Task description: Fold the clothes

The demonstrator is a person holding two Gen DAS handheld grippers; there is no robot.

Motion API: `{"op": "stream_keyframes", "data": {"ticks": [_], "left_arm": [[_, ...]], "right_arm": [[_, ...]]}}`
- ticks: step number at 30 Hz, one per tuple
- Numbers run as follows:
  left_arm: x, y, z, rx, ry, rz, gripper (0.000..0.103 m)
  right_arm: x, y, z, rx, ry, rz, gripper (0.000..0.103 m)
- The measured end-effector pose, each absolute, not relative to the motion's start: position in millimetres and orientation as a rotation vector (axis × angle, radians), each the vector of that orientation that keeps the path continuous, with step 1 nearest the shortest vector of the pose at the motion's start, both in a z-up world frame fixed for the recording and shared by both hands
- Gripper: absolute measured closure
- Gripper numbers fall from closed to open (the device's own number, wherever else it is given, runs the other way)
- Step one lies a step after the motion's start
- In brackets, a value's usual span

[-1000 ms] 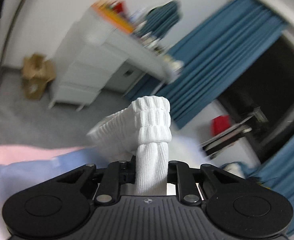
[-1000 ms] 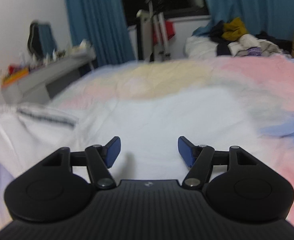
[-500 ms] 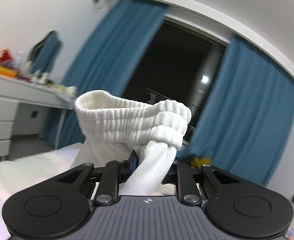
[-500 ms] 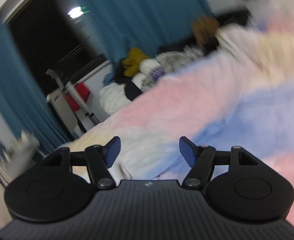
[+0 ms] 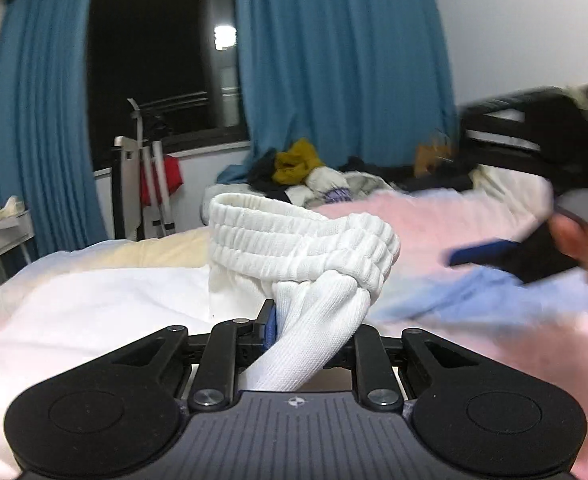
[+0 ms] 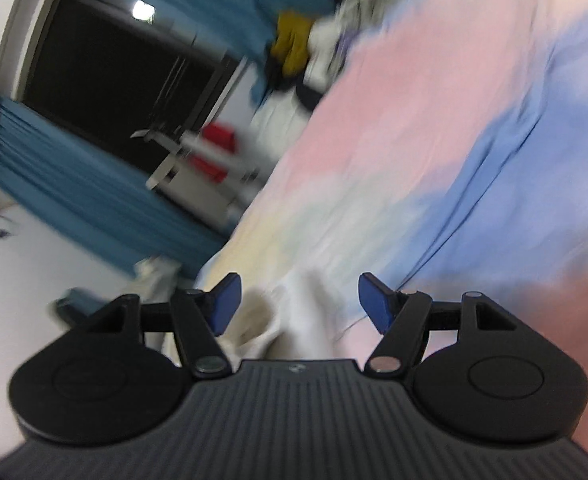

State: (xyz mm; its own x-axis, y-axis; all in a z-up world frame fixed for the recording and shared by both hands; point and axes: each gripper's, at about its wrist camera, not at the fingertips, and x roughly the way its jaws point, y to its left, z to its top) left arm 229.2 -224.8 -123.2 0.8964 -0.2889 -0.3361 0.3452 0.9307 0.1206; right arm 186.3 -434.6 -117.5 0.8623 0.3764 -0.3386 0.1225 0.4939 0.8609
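Ahead, from our left wrist view, the bed (image 5: 105, 292) stretches wide and mostly bare, its pastel cover running back to a heap of clothes (image 5: 306, 172) under the blue curtains (image 5: 334, 60) and the dark window (image 5: 153, 60). Our left gripper (image 5: 310, 316) is clenched on the white ribbed garment (image 5: 306, 256): a bunched length passes between its fingers, and the elastic waistband loops up above the cover, blocking the middle of that view. At the right edge of that view our right gripper (image 5: 486, 252) shows only as a blurred blue pad and dark body, with part of a hand (image 5: 586, 240) cut off by the frame.

From the right wrist, the right gripper (image 6: 298, 304) has its jaws standing apart with nothing clamped; pale cloth (image 6: 269, 332) lies just beneath them, too smeared for us to tell whether it is garment or cover. That whole view is tilted and blurred.

Compared with a second ago, our left view has swung from the desk and drawers round to the window and bed, the garment kept in its grip. Our right view has rolled from level to steeply slanted, its jaws as wide as before.
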Motion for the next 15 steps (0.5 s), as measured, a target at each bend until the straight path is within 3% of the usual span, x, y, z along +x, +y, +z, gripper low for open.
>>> {"op": "stream_keyframes", "data": {"ticks": [3,6,15], "left_arm": [[236,-217,-123,0.237,0.358,-0.365,0.073],[236,-200,-120,0.302,0.428,-0.406,0.046],[220,-166,-130,0.395,0.455,-0.455,0.042]], "right_arm": [[215,-421,-124,1.091,0.575,0.256,0.036],[237,-405,-129,1.075,0.624,0.349,0.045],[262,-386,-104,0.98,0.616,0.485,0.049]]}}
